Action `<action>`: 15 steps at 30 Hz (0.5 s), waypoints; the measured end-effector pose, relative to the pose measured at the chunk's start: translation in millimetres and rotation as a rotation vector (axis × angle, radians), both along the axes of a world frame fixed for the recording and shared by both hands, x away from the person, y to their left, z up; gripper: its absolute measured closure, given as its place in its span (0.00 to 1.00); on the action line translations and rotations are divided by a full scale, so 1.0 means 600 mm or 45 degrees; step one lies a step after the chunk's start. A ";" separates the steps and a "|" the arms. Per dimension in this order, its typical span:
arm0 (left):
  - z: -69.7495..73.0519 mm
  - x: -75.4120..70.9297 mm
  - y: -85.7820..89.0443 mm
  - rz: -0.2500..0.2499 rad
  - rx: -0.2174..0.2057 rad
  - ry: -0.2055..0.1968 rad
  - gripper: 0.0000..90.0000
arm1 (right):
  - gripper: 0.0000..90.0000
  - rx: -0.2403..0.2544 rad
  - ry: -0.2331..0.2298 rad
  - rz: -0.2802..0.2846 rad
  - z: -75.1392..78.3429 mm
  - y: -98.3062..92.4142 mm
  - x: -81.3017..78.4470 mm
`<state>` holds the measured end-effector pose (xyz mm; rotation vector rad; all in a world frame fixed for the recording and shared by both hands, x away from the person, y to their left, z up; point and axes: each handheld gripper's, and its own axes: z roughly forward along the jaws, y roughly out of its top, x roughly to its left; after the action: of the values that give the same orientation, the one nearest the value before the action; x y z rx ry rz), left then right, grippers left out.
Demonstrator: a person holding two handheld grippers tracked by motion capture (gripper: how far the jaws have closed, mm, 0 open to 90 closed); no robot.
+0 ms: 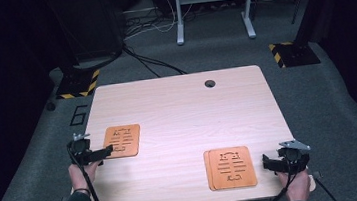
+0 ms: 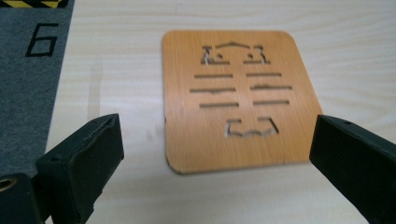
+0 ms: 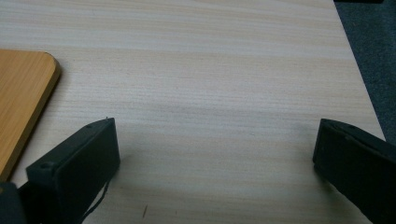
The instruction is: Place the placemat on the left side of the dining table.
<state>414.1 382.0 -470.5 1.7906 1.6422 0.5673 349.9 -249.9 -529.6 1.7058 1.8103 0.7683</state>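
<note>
On the pale wooden table, a single cut-out wooden coaster lies flat at the left just before the left gripper, jaws spread wide and empty, while the right gripper, also open, rests beside stacked coasters.

Pale wooden table; single coaster; stacked coasters.

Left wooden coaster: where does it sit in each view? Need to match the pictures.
High view: the left wooden coaster lies flat at the table's left edge, just right of the left gripper.
Left gripper view: centre frame, beyond the open jaws.
Right gripper view: not in it.
Shared landmark: the taped 6 on the carpet.
</note>
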 end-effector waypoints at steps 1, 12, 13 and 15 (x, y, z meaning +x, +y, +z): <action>-0.006 -0.009 0.000 -0.002 0.001 -0.008 0.03 | 0.00 0.000 0.000 0.000 0.000 0.000 0.000; -0.096 -0.081 0.000 0.023 0.106 0.015 0.01 | 0.00 0.000 -0.001 0.001 0.000 0.000 0.000; -0.100 -0.085 0.000 0.029 0.124 -0.014 0.01 | 0.00 0.000 -0.001 0.001 0.000 0.000 0.000; -0.102 -0.089 0.001 0.029 0.118 -0.030 0.01 | 0.00 0.003 0.000 -0.005 0.000 0.001 -0.001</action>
<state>360.7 382.7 -531.5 1.8261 1.6463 0.6819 349.4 -249.5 -529.7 1.7103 1.8065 0.7685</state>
